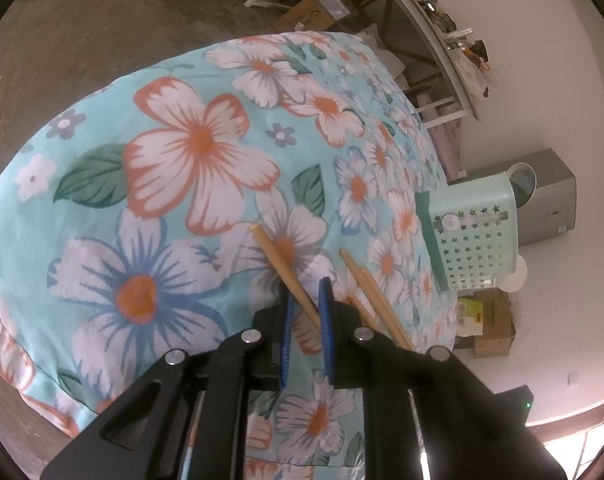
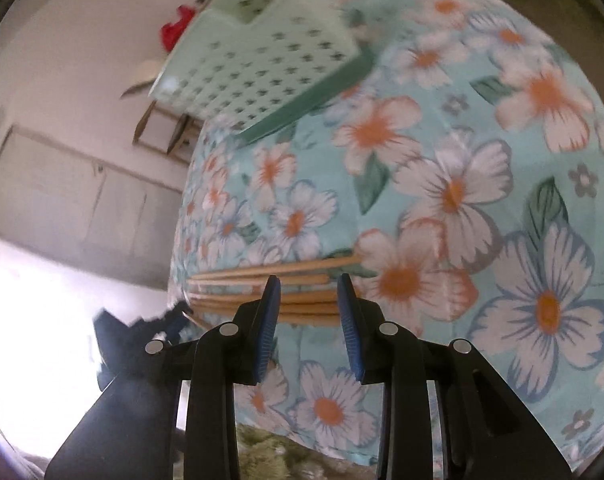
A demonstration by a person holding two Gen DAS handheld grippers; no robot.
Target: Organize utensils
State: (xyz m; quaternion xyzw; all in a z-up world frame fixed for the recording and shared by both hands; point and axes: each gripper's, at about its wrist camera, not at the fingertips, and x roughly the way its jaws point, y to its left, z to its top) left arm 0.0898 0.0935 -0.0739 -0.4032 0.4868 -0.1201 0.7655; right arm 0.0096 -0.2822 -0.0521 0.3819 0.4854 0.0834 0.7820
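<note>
No legible text, brand, number or sign is showing in either view. A white round sticker (image 1: 448, 223) is sitting on the pale green star-perforated plastic basket (image 1: 473, 240), its face too blurred to read.

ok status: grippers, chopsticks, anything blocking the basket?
Left gripper shut on one chopstick. Right gripper open, over chopstick pile. Basket at cloth edge, path clear.

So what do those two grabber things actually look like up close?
Both look alike. The left gripper and the right gripper each have a matte black, angular plastic frame with cut-out openings, round silver pivot pins at the joints, and two flat blue fingers with finely ribbed pads. No cables, labels or sleeves show.
</note>
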